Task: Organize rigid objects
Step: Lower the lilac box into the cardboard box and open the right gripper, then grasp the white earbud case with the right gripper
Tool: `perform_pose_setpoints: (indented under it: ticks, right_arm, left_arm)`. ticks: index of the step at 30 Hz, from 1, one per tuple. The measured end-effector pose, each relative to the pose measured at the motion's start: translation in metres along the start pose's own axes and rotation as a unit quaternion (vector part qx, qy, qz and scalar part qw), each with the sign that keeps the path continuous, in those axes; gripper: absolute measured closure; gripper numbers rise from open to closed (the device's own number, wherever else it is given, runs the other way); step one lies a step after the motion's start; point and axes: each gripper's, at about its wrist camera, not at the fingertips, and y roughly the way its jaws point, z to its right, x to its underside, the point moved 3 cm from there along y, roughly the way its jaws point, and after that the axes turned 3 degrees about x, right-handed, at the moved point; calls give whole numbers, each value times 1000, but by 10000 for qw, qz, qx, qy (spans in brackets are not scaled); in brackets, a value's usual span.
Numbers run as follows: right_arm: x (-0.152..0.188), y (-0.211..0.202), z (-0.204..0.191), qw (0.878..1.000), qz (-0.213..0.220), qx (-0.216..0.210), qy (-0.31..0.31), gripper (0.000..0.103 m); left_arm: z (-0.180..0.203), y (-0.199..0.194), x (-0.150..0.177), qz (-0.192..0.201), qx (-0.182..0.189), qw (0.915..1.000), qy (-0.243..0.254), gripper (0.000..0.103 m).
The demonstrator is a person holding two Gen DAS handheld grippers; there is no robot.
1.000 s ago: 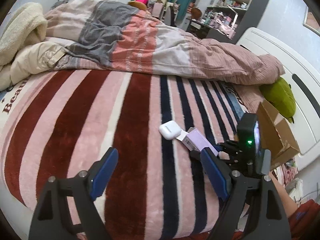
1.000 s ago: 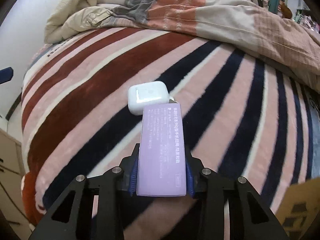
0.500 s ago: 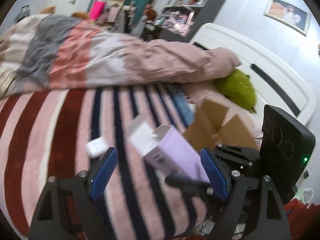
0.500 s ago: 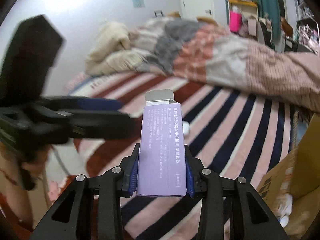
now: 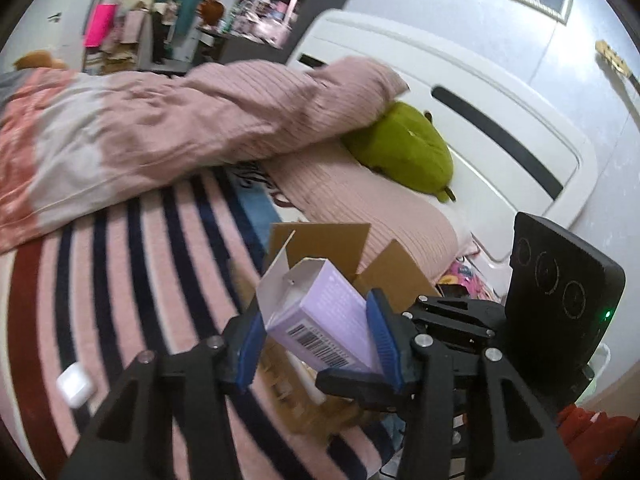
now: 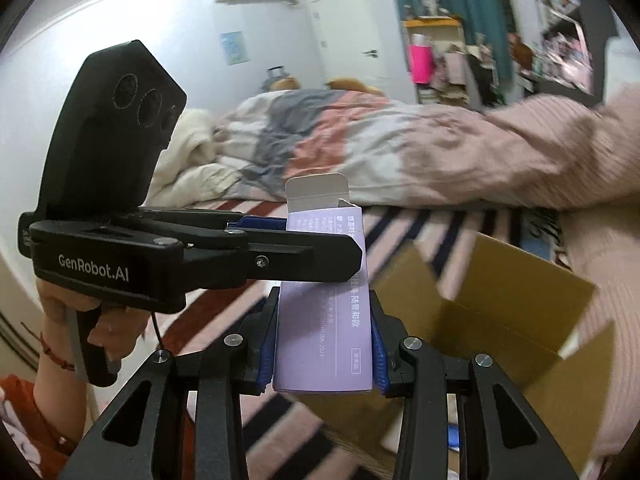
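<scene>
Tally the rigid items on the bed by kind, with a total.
Purple carton, gripped by the left gripper and the right gripper: 1
White earbud case: 1
Cardboard box: 1
Total: 3

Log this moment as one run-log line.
left gripper: shut on purple box | right gripper: shut on purple box | cardboard box: open, behind

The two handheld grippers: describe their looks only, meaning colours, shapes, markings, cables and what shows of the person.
Both the left gripper and the right gripper have matte black angular frames with silver screws and ribbed blue fingers. Each carries a black slab with three engraved circles; the right one's shows a green light. The left gripper's body reads "GenRobot.AI" in white. A thin black cable hangs beneath it. The left hand wears a red string bracelet, above red fabric.
</scene>
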Motion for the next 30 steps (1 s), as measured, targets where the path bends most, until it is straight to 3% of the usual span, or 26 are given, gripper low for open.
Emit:
perform_pose_setpoints:
  ticks: [5, 12, 15, 17, 21, 25, 30]
  right_arm:
    - [11, -8, 38, 9989, -184, 255, 358, 70]
    - [25, -7, 59, 9962, -496, 506, 500, 70]
    - [28, -2, 63, 9940, -610, 775, 470, 69]
    - [27, 1, 62, 9924, -679, 958, 356, 68]
    - [22, 1, 54, 9940, -638, 830, 326, 61]
    - [5, 3, 20, 9967, -351, 720, -146, 61]
    - [-13, 30, -44, 9979, -304, -55, -576, 53]
  left_arm:
    - [17, 41, -2, -362, 114, 9990, 235, 57]
    - [21, 72, -2, -721, 123, 9969, 278, 56]
    - [16, 70, -2, -787, -98, 9965, 247, 42]
    - [12, 60, -3, -692, -151, 9973, 202, 36]
    - [0, 19, -1, -331, -282, 9990, 96, 34]
    - [-34, -45, 10, 188, -963, 9951, -143, 25]
    - [-87, -113, 47, 541, -1844, 9792, -655, 22]
